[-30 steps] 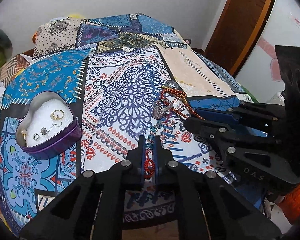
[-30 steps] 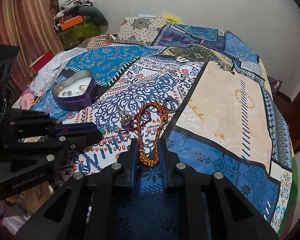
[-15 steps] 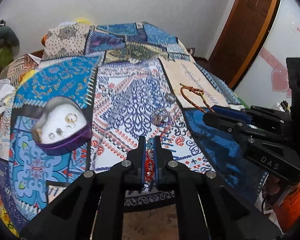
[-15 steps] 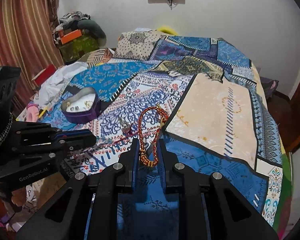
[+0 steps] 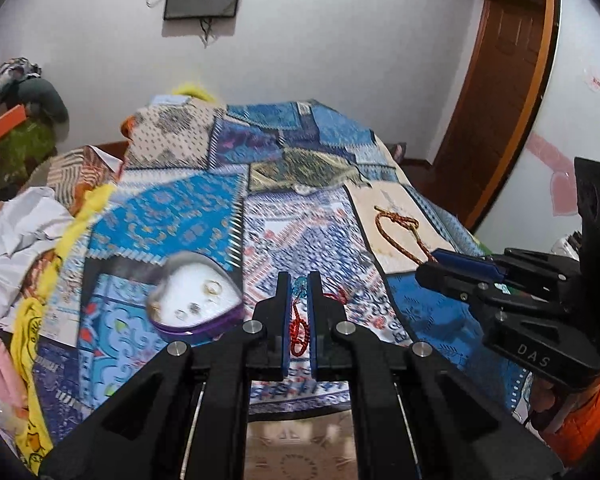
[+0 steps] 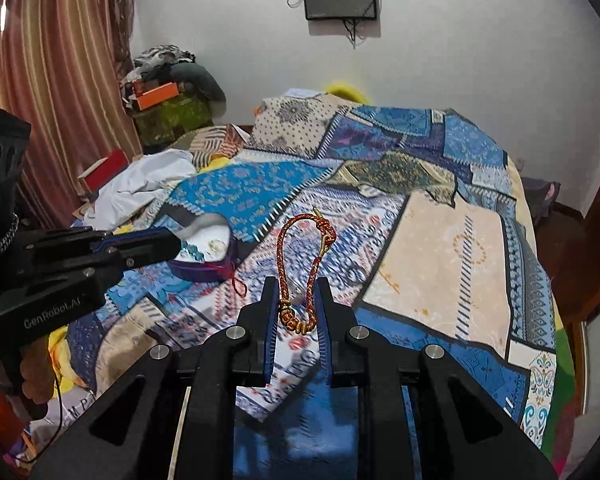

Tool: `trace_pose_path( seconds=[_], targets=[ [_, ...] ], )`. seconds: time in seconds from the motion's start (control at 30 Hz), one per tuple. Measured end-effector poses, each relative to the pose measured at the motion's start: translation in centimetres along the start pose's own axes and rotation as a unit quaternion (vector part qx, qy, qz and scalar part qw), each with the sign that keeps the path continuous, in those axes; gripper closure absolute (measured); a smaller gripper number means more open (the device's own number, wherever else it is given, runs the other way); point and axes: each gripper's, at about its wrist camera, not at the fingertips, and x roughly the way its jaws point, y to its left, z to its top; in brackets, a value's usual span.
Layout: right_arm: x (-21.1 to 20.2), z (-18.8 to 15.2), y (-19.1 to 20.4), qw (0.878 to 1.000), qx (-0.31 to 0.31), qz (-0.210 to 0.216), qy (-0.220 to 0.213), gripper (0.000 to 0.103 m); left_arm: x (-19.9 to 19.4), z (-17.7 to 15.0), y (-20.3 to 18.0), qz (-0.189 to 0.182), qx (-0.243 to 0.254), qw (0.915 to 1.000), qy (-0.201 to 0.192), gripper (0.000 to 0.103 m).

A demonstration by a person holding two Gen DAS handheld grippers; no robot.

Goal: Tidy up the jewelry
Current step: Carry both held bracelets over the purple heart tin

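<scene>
My left gripper point(image 5: 299, 280) is shut on a red thread bracelet with teal beads point(image 5: 299, 326) and holds it above the bed. It also shows in the right wrist view point(image 6: 176, 245), its teal beads over the box. My right gripper point(image 6: 296, 286) is shut on a red-and-gold braided cord bracelet point(image 6: 300, 248), whose loop stands up ahead of the fingers; the bracelet shows in the left wrist view point(image 5: 396, 228) too. A purple heart-shaped jewelry box point(image 5: 194, 300) with a white lining lies open on the bedspread, holding rings and small pieces.
A patterned blue patchwork bedspread point(image 6: 440, 248) covers the bed. Clothes and white cloth point(image 5: 20, 232) pile along the left side. A pillow point(image 5: 172, 140) lies at the head. A wooden door point(image 5: 496, 92) stands to the right; a curtain point(image 6: 48, 92) hangs at the left.
Both grippers have lifted up and back from the bedspread, each carrying its bracelet. The left gripper now sits nearer the heart box.
</scene>
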Motion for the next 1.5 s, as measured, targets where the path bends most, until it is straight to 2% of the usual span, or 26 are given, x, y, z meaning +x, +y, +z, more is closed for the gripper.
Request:
trace_pose_path(
  seconds=[0.37,0.6,0.9,1.5],
  targets=[
    [0.7,2.0,3.5,0.999,-0.016,0.024,-0.016,0.087,-2.7,0.9,3.7,0.027,-0.019,0.9987,-0.04,0.098],
    [2.2,3.2,5.6,0.999,-0.027,0.042,-0.017,0.087,-3.2,0.9,6.3,0.044,-0.032,0.9972,-0.051,0.098],
    [4.5,4.0,7.6,0.998,-0.041,0.058,-0.005,0.087,-1.4,0.5,8.8,0.049,-0.05,0.9968,-0.039,0.098],
    [10.6,4.4,9.2,0.994,-0.067,0.065,0.063,0.087,4.2,-1.9,12.2,0.044,-0.074,0.9962,0.013,0.098]
  ],
)
